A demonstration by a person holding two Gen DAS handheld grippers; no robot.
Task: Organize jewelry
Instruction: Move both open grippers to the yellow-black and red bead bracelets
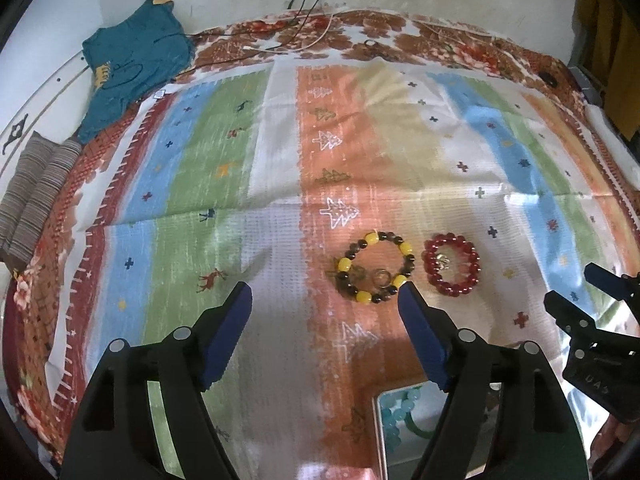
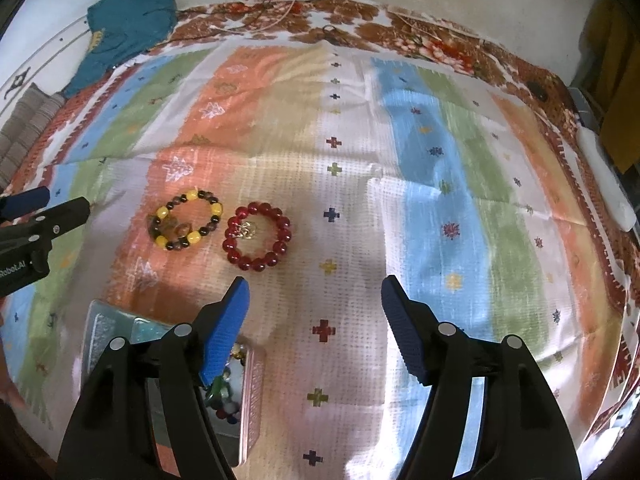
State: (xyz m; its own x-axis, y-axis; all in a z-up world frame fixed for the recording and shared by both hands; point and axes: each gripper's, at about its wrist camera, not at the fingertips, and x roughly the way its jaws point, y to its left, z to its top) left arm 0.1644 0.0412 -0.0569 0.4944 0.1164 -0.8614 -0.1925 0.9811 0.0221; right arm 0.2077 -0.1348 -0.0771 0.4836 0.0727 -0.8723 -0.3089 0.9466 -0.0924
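A yellow-and-dark bead bracelet (image 1: 374,267) lies on the striped cloth, with a red bead bracelet (image 1: 452,265) just right of it. Both also show in the right wrist view: the yellow one (image 2: 187,219), the red one (image 2: 258,236). My left gripper (image 1: 325,295) is open and empty, its right fingertip close to the yellow bracelet's near edge. My right gripper (image 2: 314,287) is open and empty, hovering near and right of the red bracelet. An open metal jewelry box (image 2: 248,392) holding beads sits under the right gripper's left finger; it also shows in the left wrist view (image 1: 380,432).
The striped cloth (image 2: 400,200) covers a floral bedspread (image 1: 40,280). A teal garment (image 1: 132,64) and a striped pillow (image 1: 32,196) lie far left. Cables (image 1: 312,36) trail at the far edge. A white object (image 2: 608,176) lies at the right edge.
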